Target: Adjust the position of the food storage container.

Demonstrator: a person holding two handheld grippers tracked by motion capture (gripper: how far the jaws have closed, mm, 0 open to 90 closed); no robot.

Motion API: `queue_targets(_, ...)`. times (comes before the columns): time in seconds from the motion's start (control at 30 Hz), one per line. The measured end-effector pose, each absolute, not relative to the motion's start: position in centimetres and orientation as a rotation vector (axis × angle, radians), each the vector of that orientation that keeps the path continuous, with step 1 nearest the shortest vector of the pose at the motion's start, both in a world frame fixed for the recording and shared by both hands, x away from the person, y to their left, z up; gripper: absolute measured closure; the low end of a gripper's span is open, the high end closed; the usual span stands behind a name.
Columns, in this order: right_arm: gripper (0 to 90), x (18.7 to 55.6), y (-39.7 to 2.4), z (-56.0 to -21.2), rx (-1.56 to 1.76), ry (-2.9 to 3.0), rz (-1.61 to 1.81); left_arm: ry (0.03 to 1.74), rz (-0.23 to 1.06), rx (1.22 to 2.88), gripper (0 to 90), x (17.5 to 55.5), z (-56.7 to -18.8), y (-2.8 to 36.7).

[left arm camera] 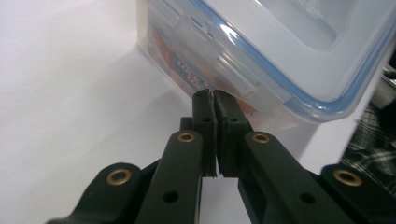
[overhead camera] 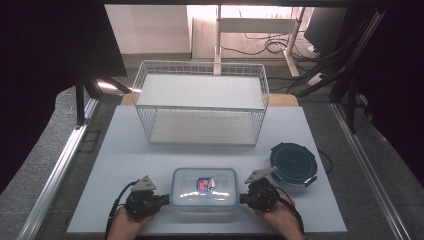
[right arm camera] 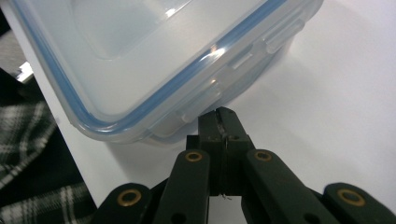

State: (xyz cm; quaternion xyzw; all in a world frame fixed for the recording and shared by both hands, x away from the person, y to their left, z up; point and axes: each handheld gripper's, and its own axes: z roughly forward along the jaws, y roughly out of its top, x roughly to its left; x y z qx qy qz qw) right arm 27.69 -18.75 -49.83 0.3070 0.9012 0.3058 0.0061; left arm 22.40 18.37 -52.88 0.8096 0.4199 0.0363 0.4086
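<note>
A clear plastic container (overhead camera: 204,187) with a blue-sealed lid and a small label stands at the table's front middle. My left gripper (overhead camera: 165,199) is at its left end and my right gripper (overhead camera: 243,198) at its right end. In the left gripper view the jaws are shut, and the gripper (left arm camera: 215,93) has its tips up against the lower edge of a side latch (left arm camera: 236,74) on the container (left arm camera: 280,46). In the right gripper view the gripper (right arm camera: 223,112) is likewise shut, tips just under the latch (right arm camera: 205,100) of the container (right arm camera: 140,46). Nothing shows between either pair of pads.
A white wire basket rack (overhead camera: 200,102) stands at the back middle of the white table (overhead camera: 125,165). A dark round lidded container (overhead camera: 293,163) lies right of the clear one. A plaid sleeve (left arm camera: 369,135) is close behind the container.
</note>
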Motion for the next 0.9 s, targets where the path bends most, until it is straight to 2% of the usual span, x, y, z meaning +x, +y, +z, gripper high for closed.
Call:
queue_targets(0.2, 89.0, 29.0, -16.8, -49.9, 0.927, 2.825, 0.941, 1.083, 0.110, 2.037, 89.6, 22.7, -52.8, 19.6)
queue_targets(0.37, 89.0, 29.3, -17.1, -50.1, 0.950, 2.814, 1.002, 1.082, 0.103, 2.035, 89.2, 23.0, -52.9, 19.7)
queue_targets(0.43, 88.9, 29.0, -17.4, -50.0, 0.942, 2.807, 1.016, 1.092, 0.106, 2.028, 86.5, 23.0, -52.9, 19.9)
queue_targets(0.5, 87.4, 28.6, -17.8, -49.7, 0.908, 2.782, 0.995, 1.104, 0.137, 2.015, 79.9, 22.9, -52.8, 20.4)
queue_targets(0.57, 82.6, 28.5, -18.6, -49.7, 0.903, 2.753, 1.001, 1.112, 0.157, 1.998, 68.9, 22.7, -52.7, 20.9)
queue_targets(0.67, 73.3, 28.3, -19.9, -49.8, 0.909, 2.713, 1.005, 1.128, 0.192, 1.982, 58.7, 22.3, -52.7, 21.9)
queue_targets(0.8, 51.1, 27.7, -20.9, -49.2, 0.891, 2.633, 1.097, 1.142, 0.225, 1.974, 41.1, 21.9, -52.8, 22.7)
queue_targets(0.9, 29.9, 27.6, -21.2, -49.0, 0.885, 2.575, 1.139, 1.151, 0.244, 1.979, 27.3, 21.7, -52.9, 22.8)
